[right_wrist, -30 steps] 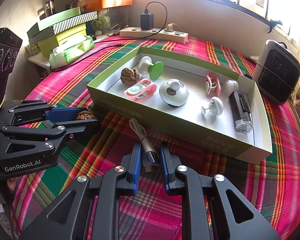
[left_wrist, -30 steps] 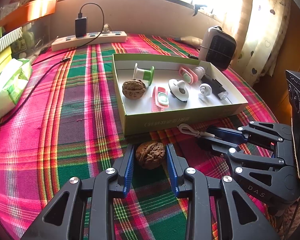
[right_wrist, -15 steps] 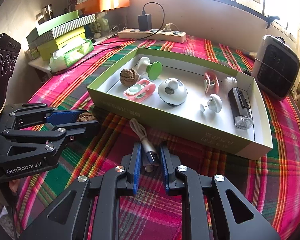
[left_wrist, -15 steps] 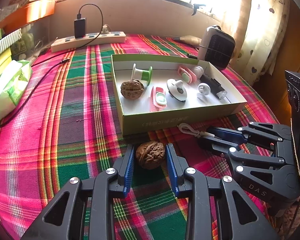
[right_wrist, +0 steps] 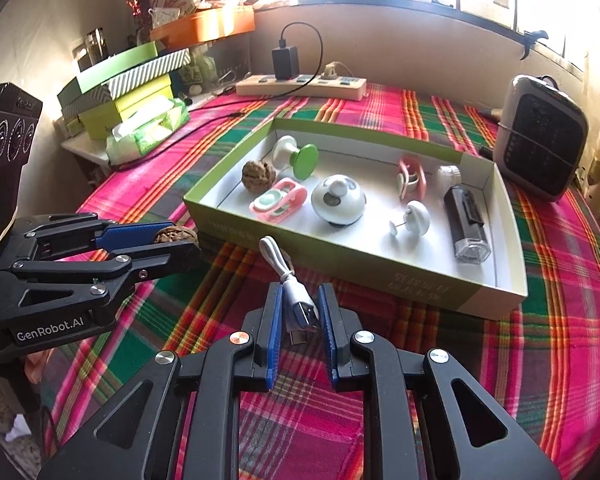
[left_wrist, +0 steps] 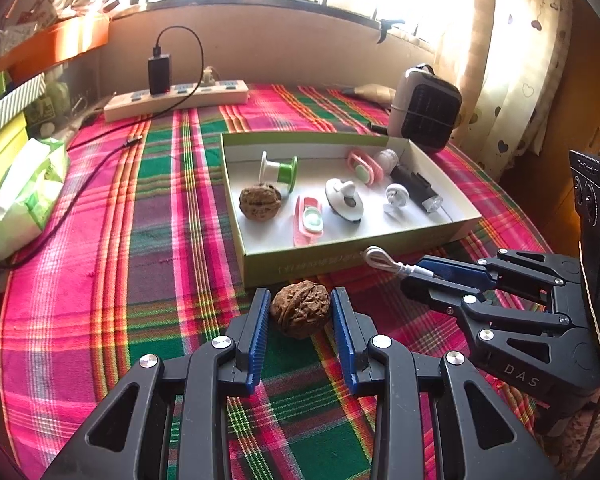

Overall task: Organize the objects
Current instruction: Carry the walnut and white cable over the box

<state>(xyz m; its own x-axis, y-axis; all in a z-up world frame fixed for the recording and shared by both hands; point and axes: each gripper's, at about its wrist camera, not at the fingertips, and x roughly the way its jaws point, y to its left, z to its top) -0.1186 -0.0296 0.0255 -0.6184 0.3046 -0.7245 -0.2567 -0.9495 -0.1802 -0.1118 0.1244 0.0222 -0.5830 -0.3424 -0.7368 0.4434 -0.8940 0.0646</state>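
Note:
My left gripper (left_wrist: 300,300) is shut on a brown walnut (left_wrist: 301,309) and holds it above the plaid cloth, just in front of the green-rimmed box (left_wrist: 339,262). My right gripper (right_wrist: 300,296) is shut on the plug end of a short white USB cable (right_wrist: 288,280), also in front of the box (right_wrist: 419,284). The box holds a second walnut (left_wrist: 260,202), a green and white spool (left_wrist: 280,170), two pink clips, a white round gadget (right_wrist: 338,199), a white push pin and a black torch (right_wrist: 465,220). Each gripper shows in the other's view, the right one (left_wrist: 423,270), the left one (right_wrist: 180,240).
A white power strip (left_wrist: 176,100) with a black charger lies at the back. A small grey heater (left_wrist: 425,110) stands at the back right. A tissue pack (left_wrist: 24,192) and stacked boxes (right_wrist: 120,92) sit at the left. A black cable (left_wrist: 80,184) crosses the cloth.
Both grippers have lifted slightly and drawn back from the box, each keeping its object. The box looks a little lower and farther in both views.

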